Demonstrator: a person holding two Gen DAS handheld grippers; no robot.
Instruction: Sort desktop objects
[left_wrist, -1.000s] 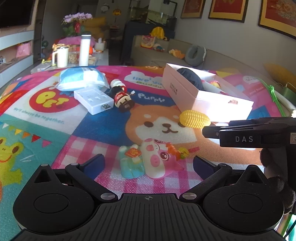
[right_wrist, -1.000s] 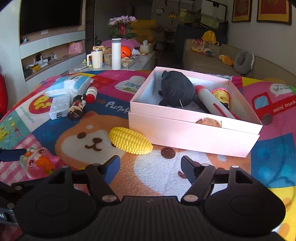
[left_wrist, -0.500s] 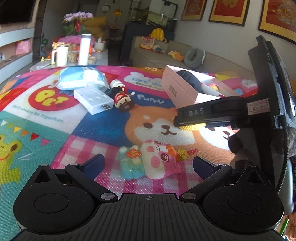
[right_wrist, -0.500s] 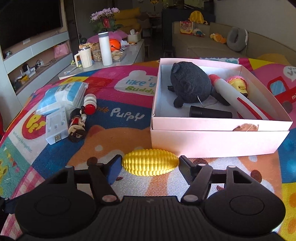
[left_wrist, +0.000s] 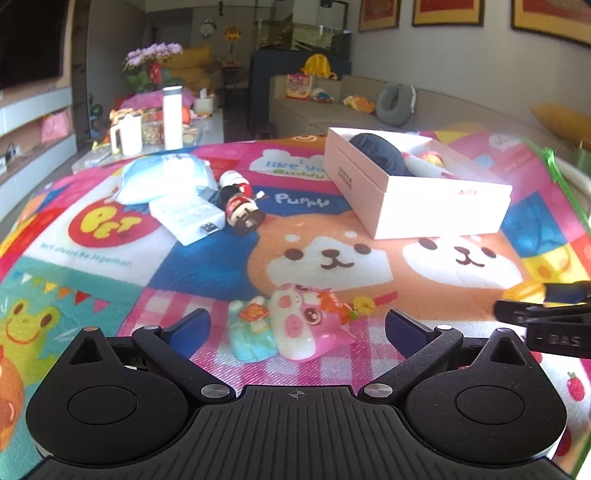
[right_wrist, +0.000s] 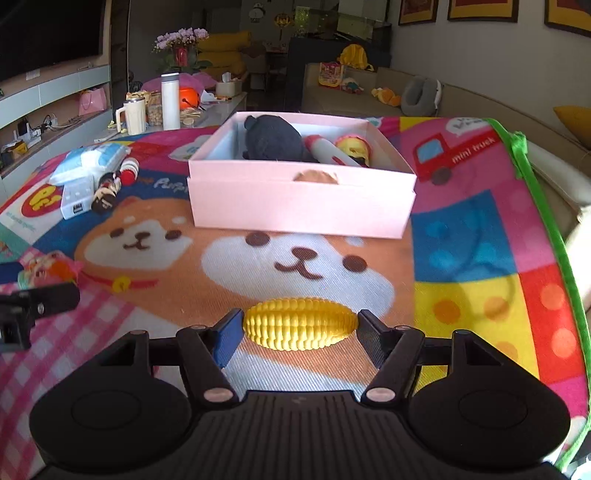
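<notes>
A yellow toy corn (right_wrist: 301, 328) lies crosswise between my right gripper's (right_wrist: 299, 332) pads, which press on its two ends; it is shut on the corn, a good way in front of the pink box (right_wrist: 303, 206). The box holds a black plush (right_wrist: 275, 142), a white and red tube (right_wrist: 330, 153) and a small yellow toy (right_wrist: 352, 146). My left gripper (left_wrist: 299, 328) stands open with a pink pig toy (left_wrist: 299, 325) on the mat between its fingertips, untouched. In the left wrist view the corn (left_wrist: 524, 290) and the right gripper (left_wrist: 546, 306) show at the right edge.
At the far left of the cartoon mat lie a white adapter (left_wrist: 188, 218), a small doll-shaped bottle (left_wrist: 242, 212) and a blue tissue pack (left_wrist: 166, 177). The mat's green edge (right_wrist: 535, 206) runs down the right side. A low table with cups stands beyond the mat.
My right gripper closed on the corn's ends and drew back from the box with it. In the left wrist view it swung from mid-frame to the right edge. The left gripper barely moved.
</notes>
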